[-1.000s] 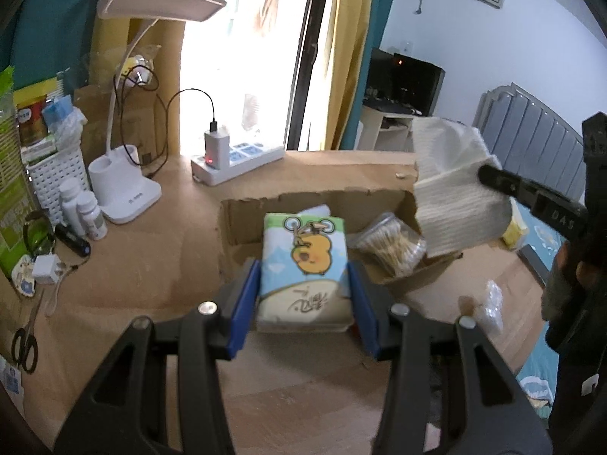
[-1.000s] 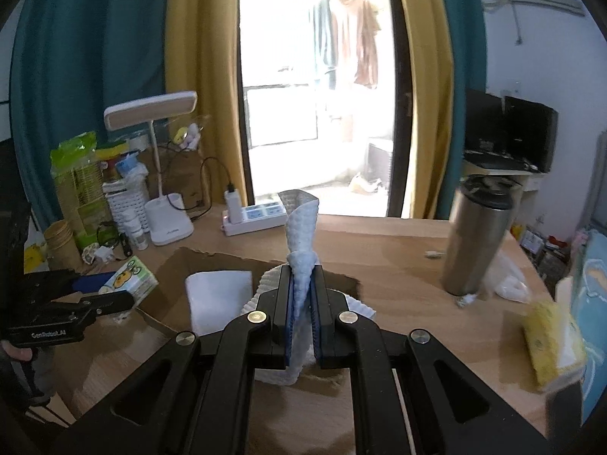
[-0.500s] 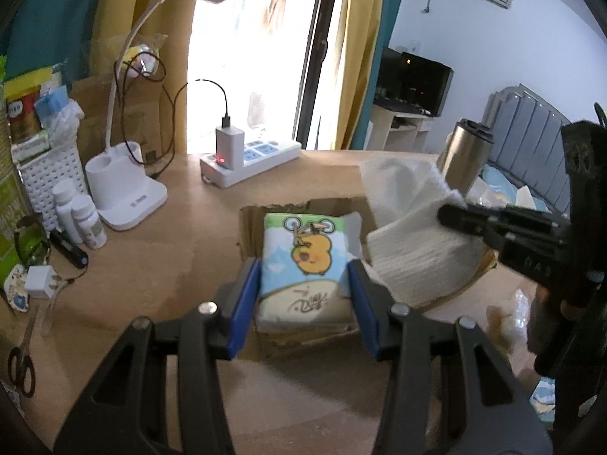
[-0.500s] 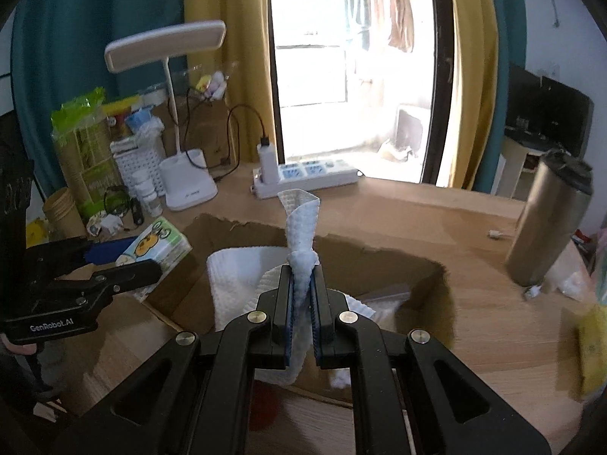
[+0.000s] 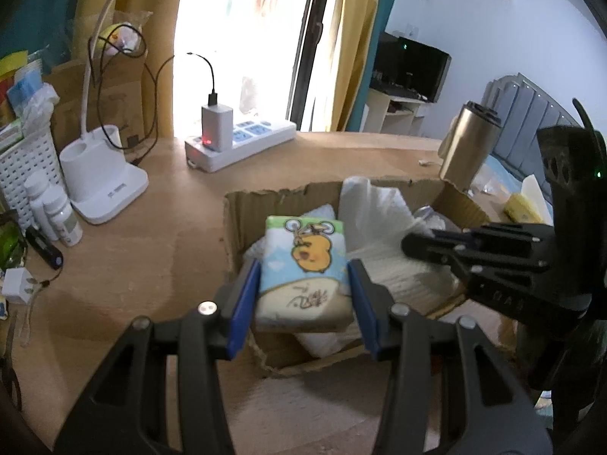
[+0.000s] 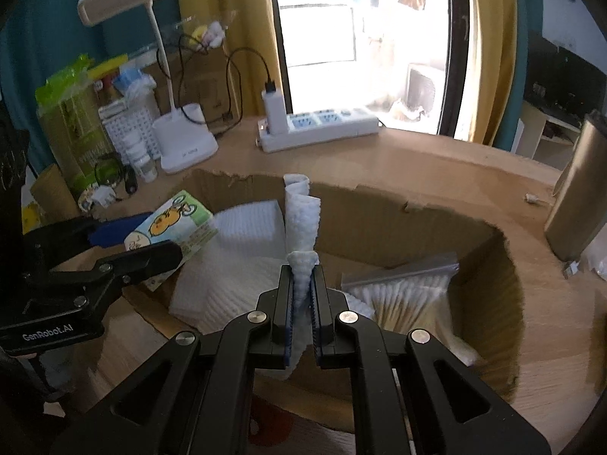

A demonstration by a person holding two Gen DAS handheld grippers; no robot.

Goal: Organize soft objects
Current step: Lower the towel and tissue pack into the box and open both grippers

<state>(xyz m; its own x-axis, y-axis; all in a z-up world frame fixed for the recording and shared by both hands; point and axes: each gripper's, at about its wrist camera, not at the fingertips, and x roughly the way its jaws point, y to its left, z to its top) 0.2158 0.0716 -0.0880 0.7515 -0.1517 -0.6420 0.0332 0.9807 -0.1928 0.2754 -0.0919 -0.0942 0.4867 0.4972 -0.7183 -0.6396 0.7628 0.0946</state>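
Observation:
My left gripper (image 5: pixel 305 295) is shut on a tissue pack (image 5: pixel 305 269) printed with a yellow duck, held over the left end of the open cardboard box (image 5: pixel 242 235). The pack also shows in the right wrist view (image 6: pixel 170 227). My right gripper (image 6: pixel 302 295) is shut on a white cloth (image 6: pixel 301 220) that rises between its fingers and hangs into the box (image 6: pixel 379 208). In the left wrist view the cloth (image 5: pixel 379 227) lies spread in the box under the right gripper (image 5: pixel 413 244). A bag of cotton swabs (image 6: pixel 402 295) lies in the box at the right.
A power strip with a charger (image 5: pixel 235 140), a white desk lamp (image 5: pixel 102 185), small bottles (image 5: pixel 53 208) and a white basket (image 5: pixel 22 167) stand at the back left. A steel tumbler (image 6: pixel 576 197) stands right of the box. A yellow packet (image 5: pixel 519 204) lies at far right.
Both grippers have come closer to the box and lower. The tissue pack is now over the box's left end, and the white cloth has dropped further into the box.

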